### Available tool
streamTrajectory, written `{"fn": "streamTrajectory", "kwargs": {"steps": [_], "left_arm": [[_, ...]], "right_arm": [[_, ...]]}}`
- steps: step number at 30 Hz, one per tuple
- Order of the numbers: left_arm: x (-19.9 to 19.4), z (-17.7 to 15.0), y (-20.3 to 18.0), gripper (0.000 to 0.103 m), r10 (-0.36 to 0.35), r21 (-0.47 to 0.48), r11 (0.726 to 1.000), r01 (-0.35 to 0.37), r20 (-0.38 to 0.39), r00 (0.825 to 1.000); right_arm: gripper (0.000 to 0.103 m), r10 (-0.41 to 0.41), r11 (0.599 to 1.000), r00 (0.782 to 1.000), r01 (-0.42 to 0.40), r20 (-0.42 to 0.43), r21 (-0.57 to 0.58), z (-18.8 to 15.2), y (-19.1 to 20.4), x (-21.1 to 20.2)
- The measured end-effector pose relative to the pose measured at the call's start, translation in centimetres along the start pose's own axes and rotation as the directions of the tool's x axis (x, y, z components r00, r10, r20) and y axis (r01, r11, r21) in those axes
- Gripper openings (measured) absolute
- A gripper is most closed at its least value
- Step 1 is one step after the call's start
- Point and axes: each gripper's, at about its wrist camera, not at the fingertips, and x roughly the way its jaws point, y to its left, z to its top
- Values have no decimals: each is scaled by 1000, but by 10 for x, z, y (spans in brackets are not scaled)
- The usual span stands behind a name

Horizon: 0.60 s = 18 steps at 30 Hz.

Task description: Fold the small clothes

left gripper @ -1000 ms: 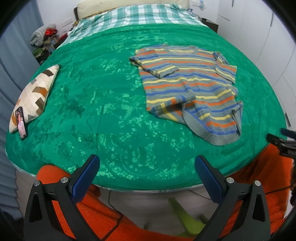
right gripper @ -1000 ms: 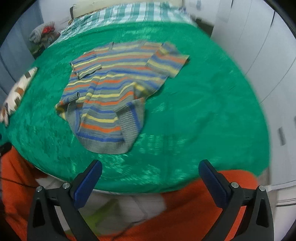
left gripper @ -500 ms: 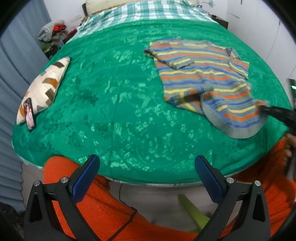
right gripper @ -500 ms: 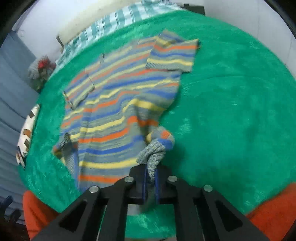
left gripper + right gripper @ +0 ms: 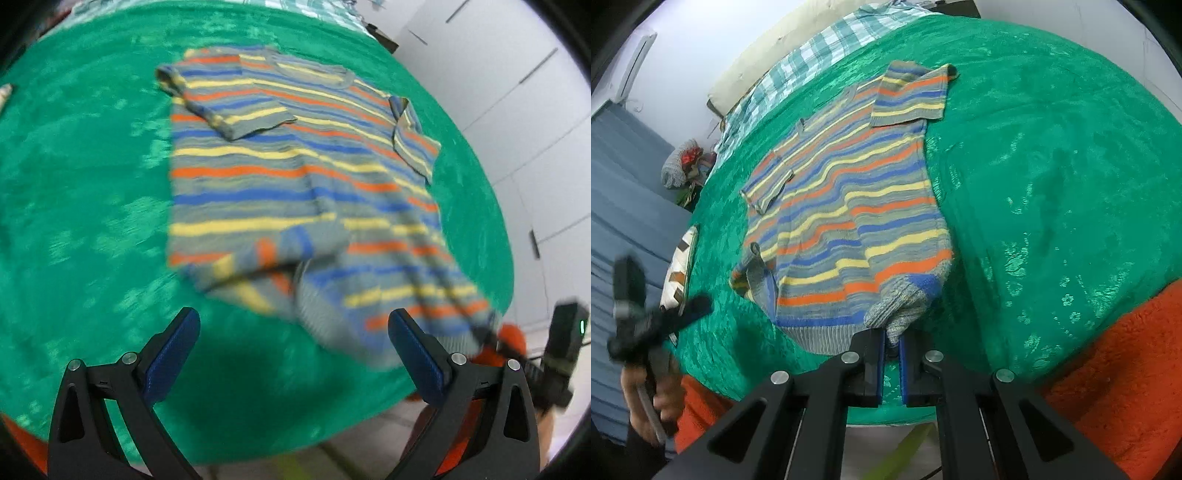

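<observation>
Striped sweater (image 5: 849,206) spread on green bedspread (image 5: 1052,166). Right hand-held gripper (image 5: 892,345) clamped on hem corner, garment stretching toward 11 o'clock. Left hand-held gripper (image 5: 291,354) gaping wide, empty, sweater just beyond at 12 o'clock.

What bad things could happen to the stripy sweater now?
1. The right gripper pinches only a small bunch of the striped knitted sweater's grey hem, so the knit might slip out if pulled.
2. The sweater's other bottom corner lies crumpled on the green blanket. The open left gripper holds nothing, so a one-sided pull could drag the sweater crooked.
3. The hem is near the bed's edge and might slide off.
</observation>
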Motion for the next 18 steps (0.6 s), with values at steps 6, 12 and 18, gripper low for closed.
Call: {"fn": "streamTrajectory", "kwargs": {"steps": [6, 12, 18], "left_arm": [[50, 3, -27, 4, 130, 60, 990, -129, -7, 992], [-22, -50, 13, 1, 26, -58, 998, -20, 95, 995], [-41, -121, 62, 20, 130, -94, 986, -137, -81, 988]], "right_arm": [[6, -11, 1000, 1000, 11, 19, -18, -4, -1, -5], [6, 2, 1000, 999, -2, 35, 11, -2, -11, -20], [6, -11, 999, 1000, 12, -28, 35, -2, -23, -17]]}}
